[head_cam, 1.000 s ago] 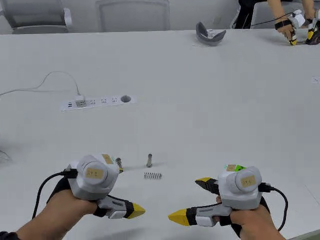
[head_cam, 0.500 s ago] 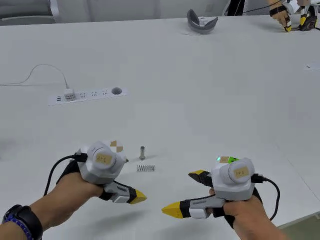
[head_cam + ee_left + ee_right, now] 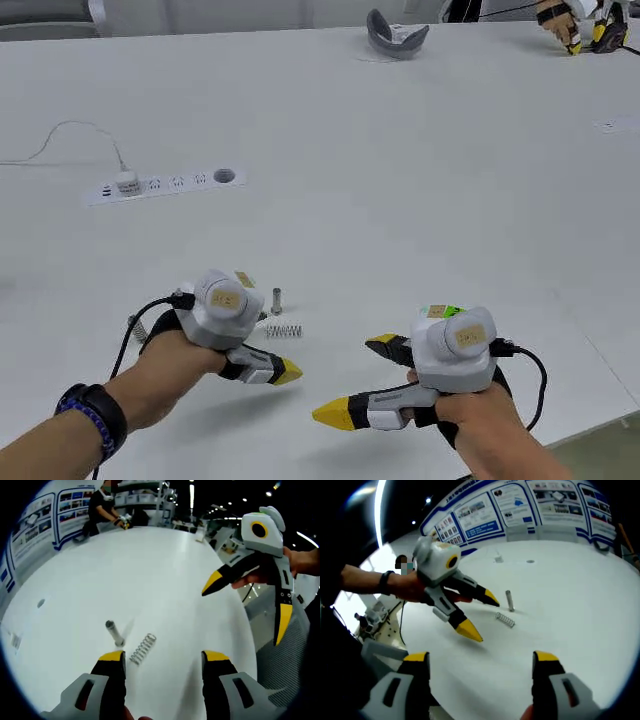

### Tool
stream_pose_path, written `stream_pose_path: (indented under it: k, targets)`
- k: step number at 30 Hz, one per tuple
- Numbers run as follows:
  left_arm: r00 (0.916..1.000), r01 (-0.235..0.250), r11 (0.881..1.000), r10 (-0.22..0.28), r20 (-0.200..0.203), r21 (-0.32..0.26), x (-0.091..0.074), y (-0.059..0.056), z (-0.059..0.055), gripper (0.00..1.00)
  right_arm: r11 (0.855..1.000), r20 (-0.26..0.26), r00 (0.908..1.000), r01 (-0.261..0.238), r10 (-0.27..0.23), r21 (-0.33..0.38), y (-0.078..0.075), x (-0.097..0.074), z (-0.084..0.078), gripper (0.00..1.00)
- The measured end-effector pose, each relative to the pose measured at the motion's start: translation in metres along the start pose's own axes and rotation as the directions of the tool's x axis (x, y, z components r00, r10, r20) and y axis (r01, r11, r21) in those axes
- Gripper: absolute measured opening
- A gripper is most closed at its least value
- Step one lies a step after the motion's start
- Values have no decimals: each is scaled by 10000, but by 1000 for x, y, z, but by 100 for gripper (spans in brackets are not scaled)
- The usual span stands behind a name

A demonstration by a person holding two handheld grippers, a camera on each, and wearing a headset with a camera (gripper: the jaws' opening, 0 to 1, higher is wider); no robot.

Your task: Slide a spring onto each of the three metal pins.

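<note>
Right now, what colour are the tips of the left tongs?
Yellow tips, clearest in left gripper view.

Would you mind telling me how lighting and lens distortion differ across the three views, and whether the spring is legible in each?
Head view: even, soft light, faint shadows on the table, spring small but legible. Left gripper view: fisheye bows the table edge, ceiling lights glare against darkness, spring crisp. Right gripper view: a light streak flares upper left, posters bow, spring legible.
</note>
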State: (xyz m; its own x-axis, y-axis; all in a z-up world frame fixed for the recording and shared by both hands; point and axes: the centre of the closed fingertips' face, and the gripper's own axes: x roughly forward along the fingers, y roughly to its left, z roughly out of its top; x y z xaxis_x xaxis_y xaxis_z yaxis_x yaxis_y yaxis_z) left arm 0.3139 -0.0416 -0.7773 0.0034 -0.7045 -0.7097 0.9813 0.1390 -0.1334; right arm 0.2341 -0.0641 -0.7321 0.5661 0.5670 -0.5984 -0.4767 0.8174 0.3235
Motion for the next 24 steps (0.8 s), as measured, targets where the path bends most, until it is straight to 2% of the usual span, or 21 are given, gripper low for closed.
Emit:
stream_pose_path:
  k: [3,7,16,23,24]
  targets:
    - [10000,-43,9999,42,-25,-119,6,3,-1,59,10000,14,10000,-18,18,11,2,-1,0,86]
    - [9996,-195,9998,197,-187,91,12,6,-6,50,10000,-67,10000,-35,35,8,2,-2,-4,86]
    - [9992,-309,9995,311,-254,88,14,9,-15,39,10000,-116,9999,41,-40,16,-1,-7,-6,86]
    - [9977,-612,9980,606,-291,-178,15,13,-21,27,10000,-170,9998,-42,42,7,3,-5,-7,86]
    - [9970,-765,9966,761,-167,-291,15,15,-19,25,10000,-167,9998,-62,62,-5,4,-5,-7,86]
